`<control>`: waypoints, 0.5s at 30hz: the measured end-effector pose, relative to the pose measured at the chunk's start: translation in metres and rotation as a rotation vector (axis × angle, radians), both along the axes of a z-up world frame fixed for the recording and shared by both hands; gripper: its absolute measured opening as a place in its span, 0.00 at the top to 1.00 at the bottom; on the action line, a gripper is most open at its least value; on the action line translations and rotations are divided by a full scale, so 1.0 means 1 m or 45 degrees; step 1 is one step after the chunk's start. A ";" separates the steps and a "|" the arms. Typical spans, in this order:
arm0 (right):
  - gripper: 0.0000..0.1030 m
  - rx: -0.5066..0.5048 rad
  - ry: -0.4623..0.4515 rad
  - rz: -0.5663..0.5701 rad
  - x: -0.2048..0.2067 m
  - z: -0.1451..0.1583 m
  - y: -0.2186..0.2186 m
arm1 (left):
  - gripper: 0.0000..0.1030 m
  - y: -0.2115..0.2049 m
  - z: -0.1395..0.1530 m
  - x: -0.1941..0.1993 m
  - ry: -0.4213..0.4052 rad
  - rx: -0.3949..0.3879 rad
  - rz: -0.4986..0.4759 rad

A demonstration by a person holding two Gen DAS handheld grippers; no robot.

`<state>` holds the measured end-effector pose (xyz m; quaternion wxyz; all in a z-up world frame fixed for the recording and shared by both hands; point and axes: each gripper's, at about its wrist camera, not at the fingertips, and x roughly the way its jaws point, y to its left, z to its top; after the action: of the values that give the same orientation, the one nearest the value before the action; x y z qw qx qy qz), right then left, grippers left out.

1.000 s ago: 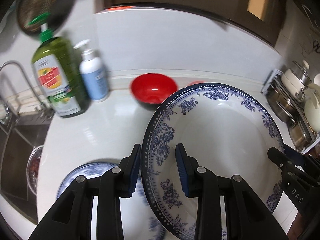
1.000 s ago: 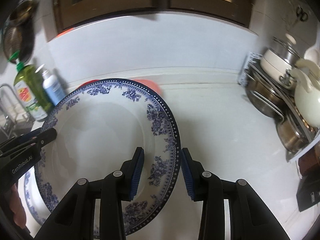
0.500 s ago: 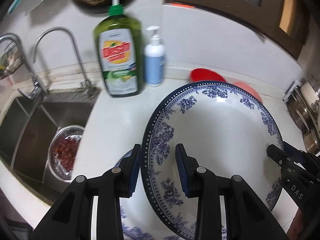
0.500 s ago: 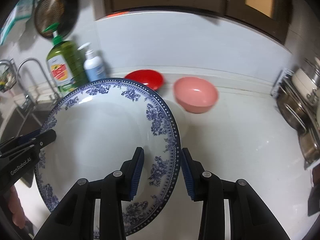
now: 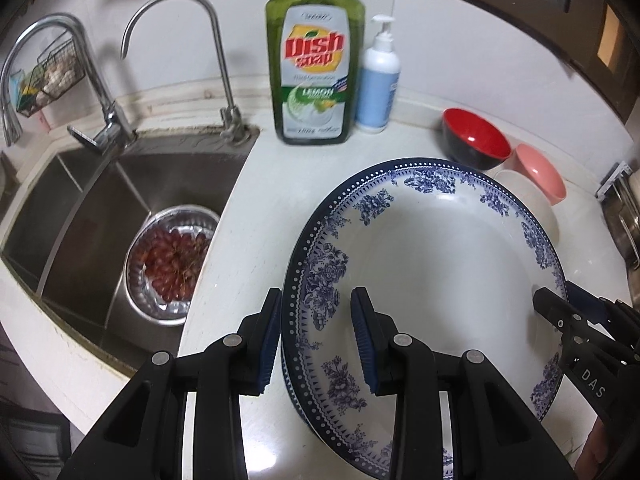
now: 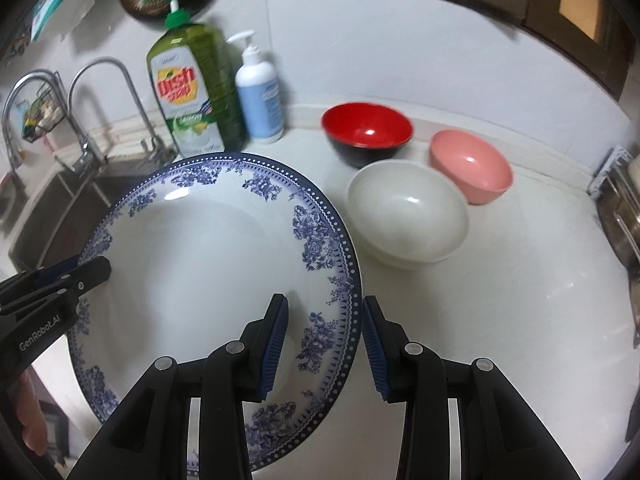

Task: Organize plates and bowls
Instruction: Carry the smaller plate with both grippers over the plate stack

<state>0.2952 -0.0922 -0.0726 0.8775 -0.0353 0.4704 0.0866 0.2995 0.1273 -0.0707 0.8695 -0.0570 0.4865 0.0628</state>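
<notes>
Both hand-held grippers, left (image 5: 316,340) and right (image 6: 324,344), have carried the plate (image 6: 208,264) toward the sink (image 5: 100,216), each clamping opposite rims; it looks heavy, glazed-slippery, breakable.

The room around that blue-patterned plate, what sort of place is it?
Most likely a home kitchen: a steel sink with a tap, a dish soap bottle, and bowls on a white counter.

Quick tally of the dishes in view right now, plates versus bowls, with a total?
Plates: 2, the held plate and a second plate whose rim peeks out beneath it.
Bowls: 3, the red bowl, pink bowl and white bowl.
Total: 5
</notes>
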 end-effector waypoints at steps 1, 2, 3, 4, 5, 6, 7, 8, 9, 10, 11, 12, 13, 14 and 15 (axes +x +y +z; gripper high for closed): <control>0.63 -0.004 0.010 0.009 0.000 -0.003 0.003 | 0.67 0.001 -0.003 0.000 0.008 0.001 -0.001; 0.63 -0.009 0.017 0.015 -0.001 -0.005 0.004 | 0.67 0.002 -0.006 -0.001 0.017 0.002 -0.002; 0.63 -0.008 0.031 0.016 0.000 -0.009 0.006 | 0.67 0.002 -0.009 -0.001 0.026 0.001 -0.001; 0.63 -0.010 0.039 0.019 0.000 -0.011 0.008 | 0.67 0.002 -0.013 -0.001 0.038 0.001 0.000; 0.63 -0.015 0.049 0.024 0.001 -0.014 0.010 | 0.67 0.002 -0.017 -0.001 0.051 0.003 0.002; 0.63 -0.017 0.062 0.025 0.001 -0.018 0.011 | 0.67 0.002 -0.020 -0.001 0.059 0.002 0.003; 0.63 -0.022 0.074 0.027 0.001 -0.021 0.011 | 0.67 0.002 -0.023 0.000 0.069 0.001 0.005; 0.63 -0.026 0.083 0.031 0.001 -0.024 0.012 | 0.67 0.002 -0.026 0.000 0.080 -0.001 0.006; 0.63 -0.027 0.099 0.031 0.002 -0.028 0.013 | 0.67 0.002 -0.030 0.000 0.089 -0.002 0.005; 0.63 -0.028 0.110 0.032 0.002 -0.031 0.013 | 0.67 0.002 -0.034 0.001 0.101 -0.005 0.007; 0.63 -0.031 0.121 0.034 0.002 -0.034 0.013 | 0.67 0.002 -0.035 0.001 0.108 -0.005 0.008; 0.63 -0.034 0.134 0.034 0.003 -0.037 0.013 | 0.66 0.001 -0.038 0.001 0.116 -0.001 0.005; 0.63 -0.036 0.143 0.034 0.004 -0.039 0.013 | 0.66 0.001 -0.040 0.001 0.124 0.000 0.006; 0.63 -0.038 0.152 0.036 0.004 -0.041 0.013 | 0.66 0.000 -0.041 0.002 0.131 0.000 0.007; 0.63 -0.040 0.159 0.038 0.005 -0.043 0.013 | 0.66 0.000 -0.043 0.002 0.138 0.003 0.005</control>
<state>0.3003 -0.0792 -0.1161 0.8444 -0.0505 0.5249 0.0943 0.3017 0.1274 -0.1138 0.8420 -0.0534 0.5326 0.0681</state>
